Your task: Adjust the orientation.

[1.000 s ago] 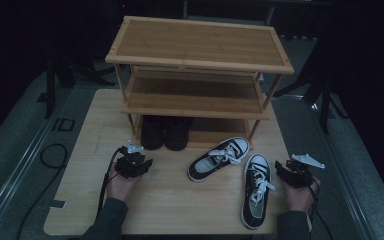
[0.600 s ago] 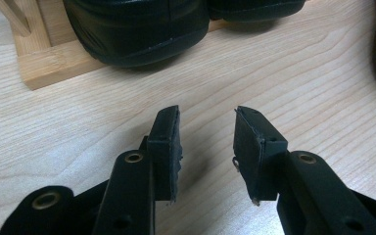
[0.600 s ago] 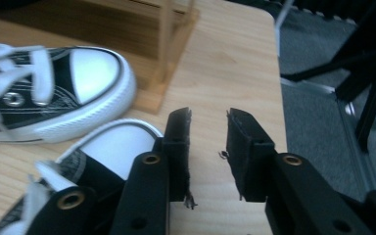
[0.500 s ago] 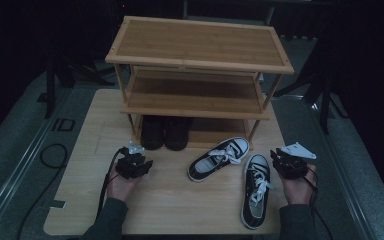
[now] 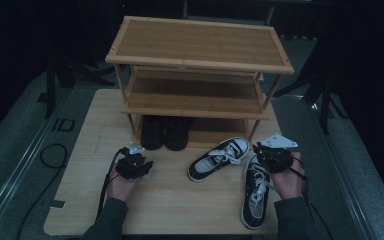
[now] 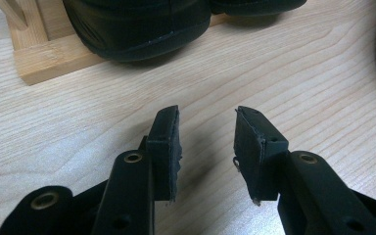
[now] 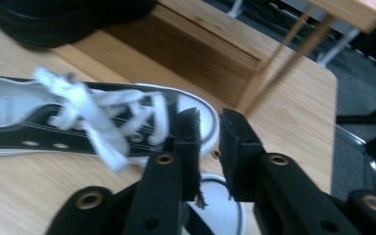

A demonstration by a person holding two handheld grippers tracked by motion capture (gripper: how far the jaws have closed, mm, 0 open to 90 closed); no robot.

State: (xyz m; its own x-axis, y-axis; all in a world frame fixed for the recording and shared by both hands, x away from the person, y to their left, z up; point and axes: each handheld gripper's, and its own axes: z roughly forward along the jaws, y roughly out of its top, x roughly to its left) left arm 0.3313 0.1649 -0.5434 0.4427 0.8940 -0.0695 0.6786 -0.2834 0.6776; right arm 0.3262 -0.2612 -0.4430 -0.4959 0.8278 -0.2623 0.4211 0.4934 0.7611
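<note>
Wood table: pale laminate tabletop [image 5: 180, 210], bearing everything below; no writing legible on it.
Rack: three-tier bamboo shoe rack [image 5: 200, 50] at the table's far side.
Dark pair: black leather shoes [image 5: 164, 132] on the bottom tier, toes toward the person; no brand readable.
Sneakers: black-and-white canvas lace-up sneaker [image 5: 219, 159] angled before the rack; its mate [image 5: 256, 192] just beside, pointing to the rack; no logo readable.
Right gripper [image 5: 270, 156]: above the mate's toe, jaws just closing, narrow gap, nothing pinched.
Left gripper [image 5: 132, 165]: jaws parted over bare wood, nothing between.
</note>
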